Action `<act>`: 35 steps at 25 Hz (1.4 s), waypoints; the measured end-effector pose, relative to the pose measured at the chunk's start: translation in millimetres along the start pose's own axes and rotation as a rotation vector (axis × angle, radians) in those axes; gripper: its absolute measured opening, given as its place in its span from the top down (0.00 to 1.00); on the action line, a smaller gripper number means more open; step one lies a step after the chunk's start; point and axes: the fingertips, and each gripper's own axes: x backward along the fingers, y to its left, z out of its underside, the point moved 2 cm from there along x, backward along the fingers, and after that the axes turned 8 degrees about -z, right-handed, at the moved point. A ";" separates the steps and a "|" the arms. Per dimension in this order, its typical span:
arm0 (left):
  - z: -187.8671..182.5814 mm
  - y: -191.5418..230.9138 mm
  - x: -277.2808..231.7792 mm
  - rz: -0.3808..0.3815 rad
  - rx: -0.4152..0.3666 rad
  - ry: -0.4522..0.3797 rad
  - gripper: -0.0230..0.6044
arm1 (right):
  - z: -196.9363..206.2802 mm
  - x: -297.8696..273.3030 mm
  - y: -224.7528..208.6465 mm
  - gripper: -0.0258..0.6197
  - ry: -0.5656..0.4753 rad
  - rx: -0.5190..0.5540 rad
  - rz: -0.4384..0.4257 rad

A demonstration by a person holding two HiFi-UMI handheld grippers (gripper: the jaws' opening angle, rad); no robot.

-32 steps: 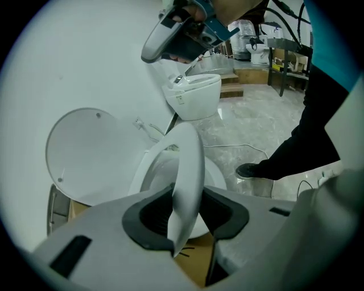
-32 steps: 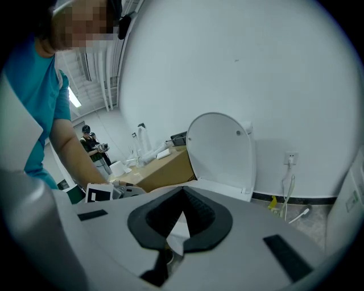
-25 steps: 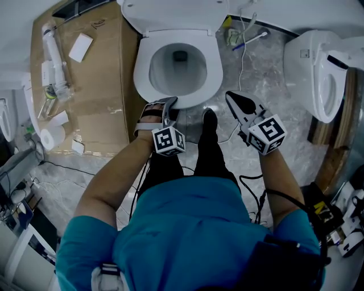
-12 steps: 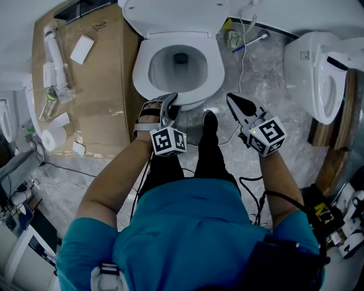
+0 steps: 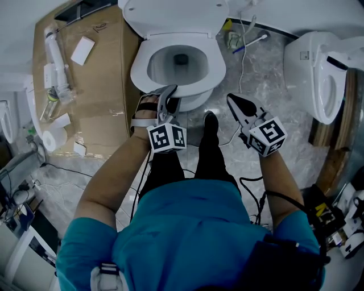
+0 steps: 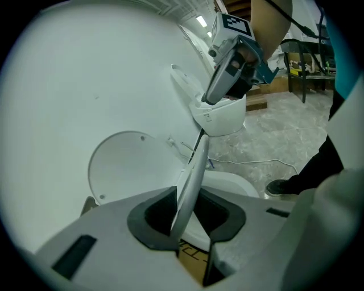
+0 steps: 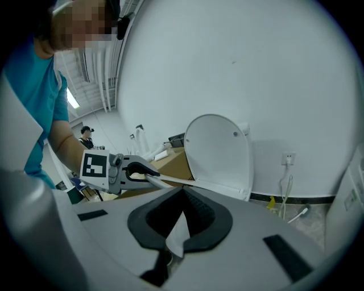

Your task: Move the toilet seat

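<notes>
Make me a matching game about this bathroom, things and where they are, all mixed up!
1. toilet seat
2. toilet lid
3. toilet roll
4. black shoe

A. far left, by the cardboard
B. standing upright at the back
C. on the floor in front of the bowl
D. between the left gripper's jaws

Pairs: 1-D, 2-B, 3-A, 4-C.
The left gripper's jaws have just been closing, with the seat's front edge between them.
</notes>
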 end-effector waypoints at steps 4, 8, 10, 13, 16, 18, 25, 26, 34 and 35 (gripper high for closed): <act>-3.5 9.5 -2.8 -0.013 -0.028 -0.011 0.82 | -1.5 2.1 -1.4 0.96 -0.006 0.000 0.005; -7.2 17.8 -4.7 -0.013 -0.027 -0.016 0.82 | -1.7 1.8 -0.6 0.96 -0.008 0.002 0.002; -9.4 21.5 -4.3 -0.010 -0.025 -0.018 0.82 | -1.4 2.1 0.1 0.96 -0.009 0.003 0.001; -12.1 28.5 -4.5 -0.009 -0.014 -0.014 0.82 | -0.3 2.3 0.9 0.96 -0.008 0.003 0.002; -15.1 36.8 -7.1 -0.018 -0.017 -0.014 0.81 | 0.9 3.3 1.1 0.96 -0.008 0.003 0.002; -18.1 43.5 -9.2 -0.024 -0.017 -0.017 0.81 | 1.0 4.3 1.0 0.96 -0.010 0.003 0.003; -27.7 66.0 -15.4 -0.038 -0.021 -0.025 0.81 | 5.2 6.1 4.1 0.96 -0.016 -0.002 0.004; -28.9 68.6 -16.4 -0.038 -0.022 -0.026 0.81 | 5.7 6.4 4.5 0.96 -0.016 -0.003 0.004; -38.2 91.2 -24.7 -0.039 -0.040 -0.035 0.80 | 8.5 10.3 6.1 0.96 -0.024 -0.006 0.007; -39.3 94.1 -26.0 -0.040 -0.040 -0.036 0.80 | 9.3 10.7 6.4 0.96 -0.025 -0.007 0.007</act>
